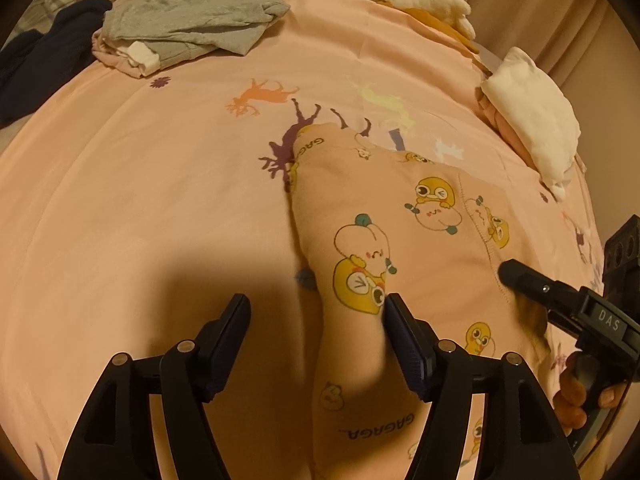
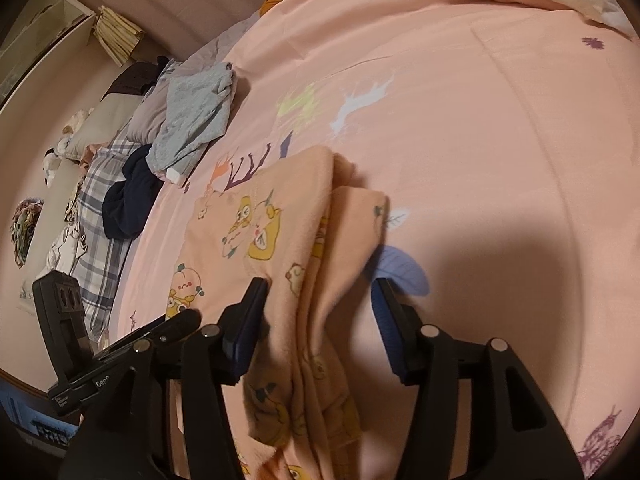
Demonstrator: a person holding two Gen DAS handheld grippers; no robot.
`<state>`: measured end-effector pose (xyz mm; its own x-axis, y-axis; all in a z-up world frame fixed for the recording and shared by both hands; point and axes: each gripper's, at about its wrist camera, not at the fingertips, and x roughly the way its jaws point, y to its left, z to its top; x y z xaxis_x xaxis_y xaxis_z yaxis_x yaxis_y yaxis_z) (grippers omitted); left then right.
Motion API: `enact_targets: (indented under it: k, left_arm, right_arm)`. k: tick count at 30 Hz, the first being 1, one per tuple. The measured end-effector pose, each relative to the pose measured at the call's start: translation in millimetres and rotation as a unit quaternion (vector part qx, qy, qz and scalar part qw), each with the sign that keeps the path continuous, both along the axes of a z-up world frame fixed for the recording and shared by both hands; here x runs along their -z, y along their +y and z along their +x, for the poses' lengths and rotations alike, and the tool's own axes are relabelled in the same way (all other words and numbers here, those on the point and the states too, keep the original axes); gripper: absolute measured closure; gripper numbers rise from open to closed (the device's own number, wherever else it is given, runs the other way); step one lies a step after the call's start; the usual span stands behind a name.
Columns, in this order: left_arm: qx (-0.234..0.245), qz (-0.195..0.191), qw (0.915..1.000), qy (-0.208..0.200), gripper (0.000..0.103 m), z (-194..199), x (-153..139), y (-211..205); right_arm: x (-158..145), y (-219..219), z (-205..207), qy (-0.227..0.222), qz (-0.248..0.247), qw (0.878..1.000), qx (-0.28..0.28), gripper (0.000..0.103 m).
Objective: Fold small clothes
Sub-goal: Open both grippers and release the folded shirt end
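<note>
left gripper [image 1: 316, 316] jaws apart, right gripper [image 2: 320, 300] likewise

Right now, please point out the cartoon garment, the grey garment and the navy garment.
cartoon garment [image 1: 400, 216], left wrist view, on its printed middle panel
grey garment [image 1: 192, 16], left wrist view, on its top layer
navy garment [image 2: 128, 204], right wrist view, on its bunched middle

The peach garment [image 1: 400, 216] runs off the bottom edge below the left gripper [image 1: 316, 304]; small items beside the plaid pillow [image 2: 96, 216] are too small to identify.
</note>
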<state>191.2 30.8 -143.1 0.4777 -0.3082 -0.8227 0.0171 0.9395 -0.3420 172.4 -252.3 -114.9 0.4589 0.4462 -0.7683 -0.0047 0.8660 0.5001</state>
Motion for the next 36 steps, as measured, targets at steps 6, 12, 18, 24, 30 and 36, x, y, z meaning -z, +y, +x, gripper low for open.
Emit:
enact_targets:
  k: [6, 12, 18, 24, 30, 36]
  left_arm:
    - [-0.004, 0.003, 1.0000, 0.000, 0.034, -8, -1, 6]
    - [-0.010, 0.011, 0.9999, -0.002, 0.034, -18, -5, 11]
    - [-0.014, 0.026, 0.9995, -0.008, 0.034, -33, -10, 14]
    - [-0.011, 0.038, 0.9990, -0.018, 0.034, -49, -20, 13]
    - [0.015, 0.037, 0.9987, -0.032, 0.053, -60, -27, 2]
    - [0.045, 0.038, 0.9983, 0.000, 0.062, -56, -6, -15]
  right_arm:
    - [-7, -5, -4, -0.007, -0.018, 1.000, 0.010, 0.048]
    - [-21, -8, -7, -0.030, -0.044, 0.998, 0.018, 0.048]
    - [-40, 0, -7, -0.064, -0.061, 0.996, 0.006, 0.048]
    - [-51, 22, -3, -0.084, -0.060, 0.994, -0.029, 0.048]
    - [-49, 50, 0, -0.087, -0.058, 0.992, -0.075, 0.057]
    - [-9, 56, 20, -0.014, -0.110, 0.991, -0.076, 0.075]
